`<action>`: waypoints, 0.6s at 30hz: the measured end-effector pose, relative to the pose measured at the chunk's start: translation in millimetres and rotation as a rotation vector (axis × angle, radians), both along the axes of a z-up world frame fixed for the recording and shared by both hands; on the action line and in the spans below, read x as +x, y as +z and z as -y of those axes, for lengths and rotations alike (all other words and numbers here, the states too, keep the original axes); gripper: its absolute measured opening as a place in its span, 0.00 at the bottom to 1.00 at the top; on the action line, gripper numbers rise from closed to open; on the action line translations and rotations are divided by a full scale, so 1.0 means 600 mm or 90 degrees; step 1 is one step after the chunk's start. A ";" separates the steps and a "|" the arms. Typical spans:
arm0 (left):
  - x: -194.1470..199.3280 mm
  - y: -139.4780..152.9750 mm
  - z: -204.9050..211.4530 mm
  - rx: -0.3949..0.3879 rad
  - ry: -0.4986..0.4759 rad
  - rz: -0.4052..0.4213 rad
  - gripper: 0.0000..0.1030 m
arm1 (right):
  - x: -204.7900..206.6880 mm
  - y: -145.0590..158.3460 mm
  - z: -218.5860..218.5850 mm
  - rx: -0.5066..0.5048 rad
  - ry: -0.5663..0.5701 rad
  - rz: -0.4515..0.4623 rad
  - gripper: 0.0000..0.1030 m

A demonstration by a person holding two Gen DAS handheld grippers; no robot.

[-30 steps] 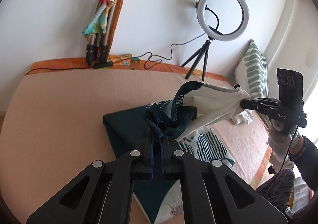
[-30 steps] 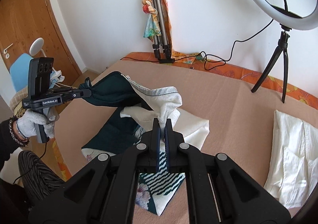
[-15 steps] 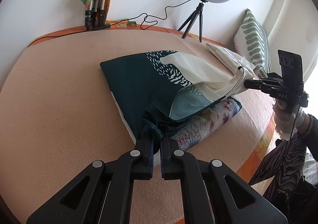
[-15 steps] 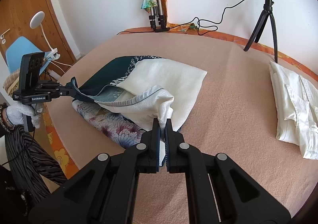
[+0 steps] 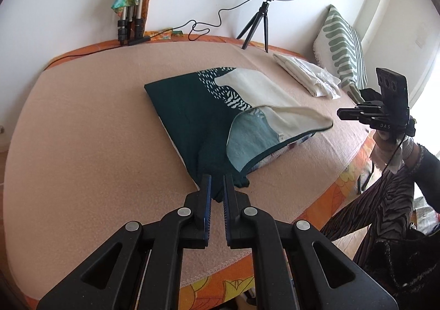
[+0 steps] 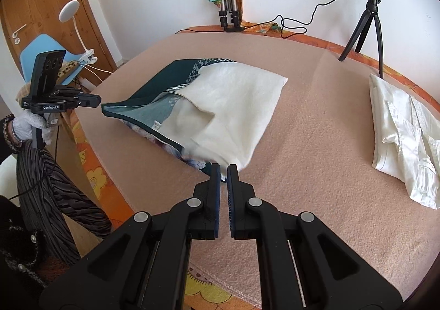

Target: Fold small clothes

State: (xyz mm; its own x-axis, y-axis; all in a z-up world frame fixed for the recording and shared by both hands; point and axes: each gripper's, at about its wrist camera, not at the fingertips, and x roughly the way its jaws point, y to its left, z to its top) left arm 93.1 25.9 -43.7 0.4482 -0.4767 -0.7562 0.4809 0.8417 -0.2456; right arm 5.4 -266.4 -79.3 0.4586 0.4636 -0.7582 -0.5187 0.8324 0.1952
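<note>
Left wrist view showed the left gripper [image 5: 217, 184] with its jaws a narrow gap apart, the dark corner of the patterned garment [image 5: 209, 106] lying loose between them, unpinched as far as I could judge. The right gripper [image 6: 224, 172] likewise stood slightly parted just beside the cream corner, holding nothing. The garment lay folded on the bed [image 5: 82, 144], its top flap curled up and gaping. That flap could spring back or slide if nothing pressed it flat. I counted one patterned garment, one folded white shirt [image 6: 401, 128], two grippers.
</note>
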 end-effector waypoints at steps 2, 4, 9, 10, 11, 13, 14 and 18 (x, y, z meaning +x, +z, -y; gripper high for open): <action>0.007 0.018 -0.007 -0.021 0.013 0.013 0.06 | 0.000 0.013 0.000 0.016 0.005 0.011 0.05; 0.020 0.031 -0.006 -0.036 0.024 0.026 0.06 | 0.007 0.022 0.002 0.055 0.009 0.008 0.05; 0.061 0.029 0.035 -0.039 0.029 0.038 0.07 | 0.051 0.022 -0.024 0.083 -0.027 0.012 0.05; 0.067 0.022 0.045 -0.038 0.027 0.034 0.07 | 0.063 0.018 -0.034 0.083 -0.034 0.008 0.05; 0.073 0.014 0.055 -0.036 0.022 0.027 0.07 | 0.075 0.012 -0.045 0.078 -0.043 0.006 0.05; 0.082 -0.005 0.075 -0.025 0.013 0.010 0.07 | 0.102 0.004 -0.069 0.064 -0.055 0.010 0.05; 0.083 -0.014 0.082 -0.017 0.011 0.004 0.07 | 0.118 0.002 -0.080 0.058 -0.064 0.010 0.05; 0.085 -0.043 0.095 0.002 0.009 -0.016 0.07 | 0.201 -0.003 -0.136 0.042 -0.058 -0.012 0.05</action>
